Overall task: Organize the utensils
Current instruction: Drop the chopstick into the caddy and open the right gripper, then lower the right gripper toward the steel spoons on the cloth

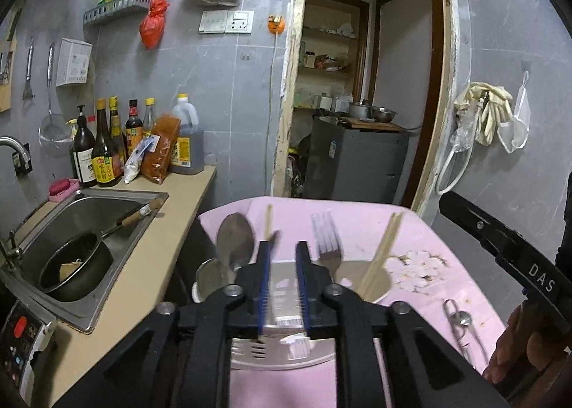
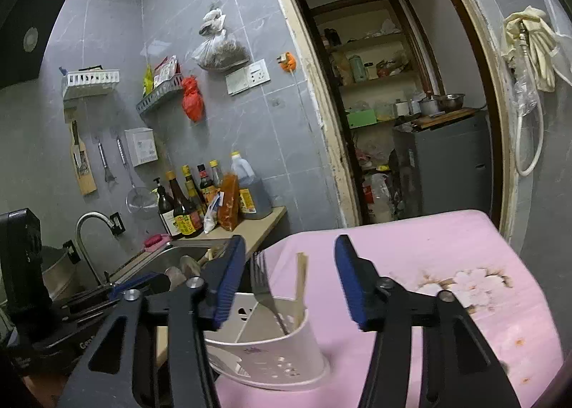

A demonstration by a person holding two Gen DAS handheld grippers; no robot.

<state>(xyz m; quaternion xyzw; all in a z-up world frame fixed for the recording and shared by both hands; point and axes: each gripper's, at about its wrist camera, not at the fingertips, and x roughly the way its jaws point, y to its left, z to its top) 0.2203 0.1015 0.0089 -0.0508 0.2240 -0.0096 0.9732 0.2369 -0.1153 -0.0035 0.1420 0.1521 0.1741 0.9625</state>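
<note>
A white utensil holder (image 1: pixel 286 304) stands on the pink table (image 1: pixel 361 225). It holds two spoons (image 1: pixel 234 241), a fork (image 1: pixel 327 240) and wooden chopsticks (image 1: pixel 380 254), all upright. My left gripper (image 1: pixel 284 247) is right over the holder, jaws a narrow gap apart, with nothing seen between them. In the right wrist view the holder (image 2: pixel 271 347), fork (image 2: pixel 262 286) and chopsticks (image 2: pixel 301 286) sit between the fingers of my right gripper (image 2: pixel 289 247), which is wide open and empty. Metal tongs (image 1: pixel 463 329) lie on the table at the right.
A sink (image 1: pixel 89 229) with a dark pot (image 1: pixel 77 265) lies left of the table. Sauce bottles (image 1: pixel 107 147) stand on the beige counter (image 1: pixel 168 240) by the wall. An open doorway (image 1: pixel 364 86) with a grey cabinet is behind the table.
</note>
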